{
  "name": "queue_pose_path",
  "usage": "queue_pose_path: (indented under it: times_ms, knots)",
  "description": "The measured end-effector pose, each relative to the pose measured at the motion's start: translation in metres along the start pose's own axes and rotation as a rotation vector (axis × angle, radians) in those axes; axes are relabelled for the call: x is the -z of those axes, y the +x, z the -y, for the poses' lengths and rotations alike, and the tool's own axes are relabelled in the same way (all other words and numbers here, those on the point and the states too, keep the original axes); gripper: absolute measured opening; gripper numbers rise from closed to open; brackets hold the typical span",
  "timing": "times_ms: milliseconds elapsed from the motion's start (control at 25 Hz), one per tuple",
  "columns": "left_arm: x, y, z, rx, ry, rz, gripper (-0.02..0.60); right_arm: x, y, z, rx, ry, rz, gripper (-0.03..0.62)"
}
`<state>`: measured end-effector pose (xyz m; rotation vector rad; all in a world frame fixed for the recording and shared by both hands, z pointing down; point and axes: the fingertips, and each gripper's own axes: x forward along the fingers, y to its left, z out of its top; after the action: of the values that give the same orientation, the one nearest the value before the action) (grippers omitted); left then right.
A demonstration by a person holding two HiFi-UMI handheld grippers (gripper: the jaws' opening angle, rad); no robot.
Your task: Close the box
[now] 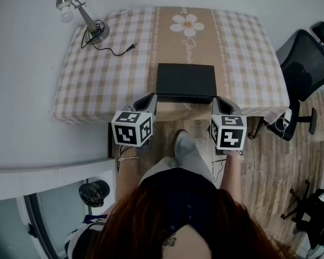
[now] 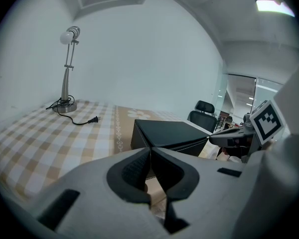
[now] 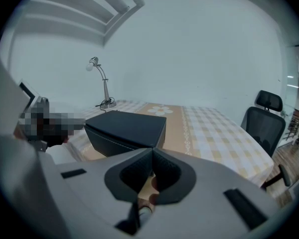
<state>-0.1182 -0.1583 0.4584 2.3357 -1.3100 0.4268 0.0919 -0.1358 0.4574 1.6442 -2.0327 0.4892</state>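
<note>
- Nearest, the left gripper [image 2: 150, 149] and right gripper [image 3: 152, 151] hover at the table's front edge, each with jaws pressed together on nothing.
- Just beyond and between them, the black box [image 1: 186, 81] sits near the front edge of the checked table [image 1: 97, 74], its lid apparently lying flat.
- Closing looks done; at most the next move is a downward press to seat the lid.
- Farthest, a desk lamp [image 1: 75, 9] stands unplugged at the left corner.

1. The box [image 1: 186, 82], just ahead of both claws, is smooth matt black with pale stitching along its edges.
2. The surface [image 1: 102, 74] under it wears matt checked cloth.
3. The lamp [image 1: 86, 18], far beyond the left claw [image 1: 153, 97], is shiny metal.
4. The left claw and the right claw [image 1: 218, 100] are matt grey plastic with dark, finely textured pads [image 2: 134, 171].
5. The floor [image 1: 275, 166] behind the claws is wood plank.
</note>
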Motion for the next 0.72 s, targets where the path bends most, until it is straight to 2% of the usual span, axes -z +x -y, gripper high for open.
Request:
queue_pose_path:
  times_ms: [480, 720]
  knots:
    - [0.003, -0.005, 0.003, 0.013, 0.005, -0.002, 0.029, 0.005, -0.003, -0.004, -0.005, 0.009, -0.001, 0.017]
    - [0.004, -0.018, 0.008, 0.020, 0.015, 0.025, 0.029, 0.004, -0.013, -0.013, -0.014, 0.015, 0.031, 0.017]
